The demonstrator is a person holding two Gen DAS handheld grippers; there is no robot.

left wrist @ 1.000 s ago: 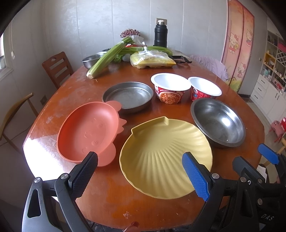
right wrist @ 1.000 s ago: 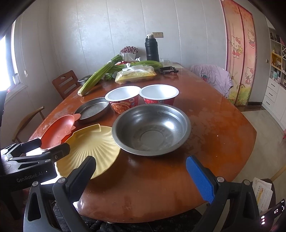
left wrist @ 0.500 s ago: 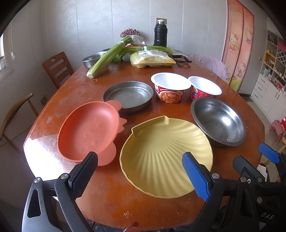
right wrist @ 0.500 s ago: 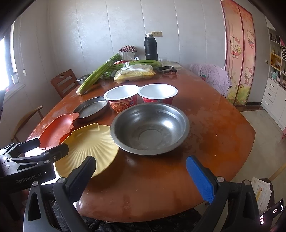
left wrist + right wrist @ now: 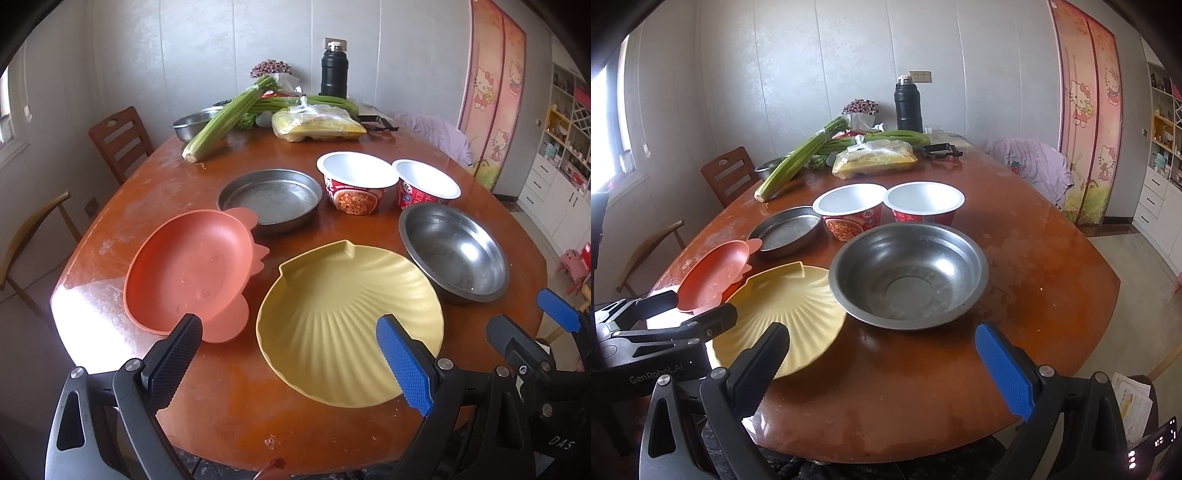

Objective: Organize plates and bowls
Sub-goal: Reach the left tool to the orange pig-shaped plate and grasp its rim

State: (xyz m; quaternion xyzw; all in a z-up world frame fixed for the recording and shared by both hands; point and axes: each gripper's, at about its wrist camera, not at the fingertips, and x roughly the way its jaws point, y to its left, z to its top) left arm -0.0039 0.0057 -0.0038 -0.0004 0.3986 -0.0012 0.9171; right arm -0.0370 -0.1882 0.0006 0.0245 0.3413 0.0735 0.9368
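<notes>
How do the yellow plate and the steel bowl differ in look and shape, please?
The yellow plate is shallow, matte and scallop-shaped with radiating ribs; the steel bowl is deep, round, smooth and reflective. The plate sits in front of the left gripper, while the bowl sits further right, before the right gripper. Both stand upright and empty on the table, near its front edge.

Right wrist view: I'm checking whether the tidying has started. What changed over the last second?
Barely anything. The right hand-held gripper drifted slightly, so the steel bowl sits a touch lower in its view. Both hand-held grippers stay open and empty; the yellow shell plate and the other dishes have not moved.
</notes>
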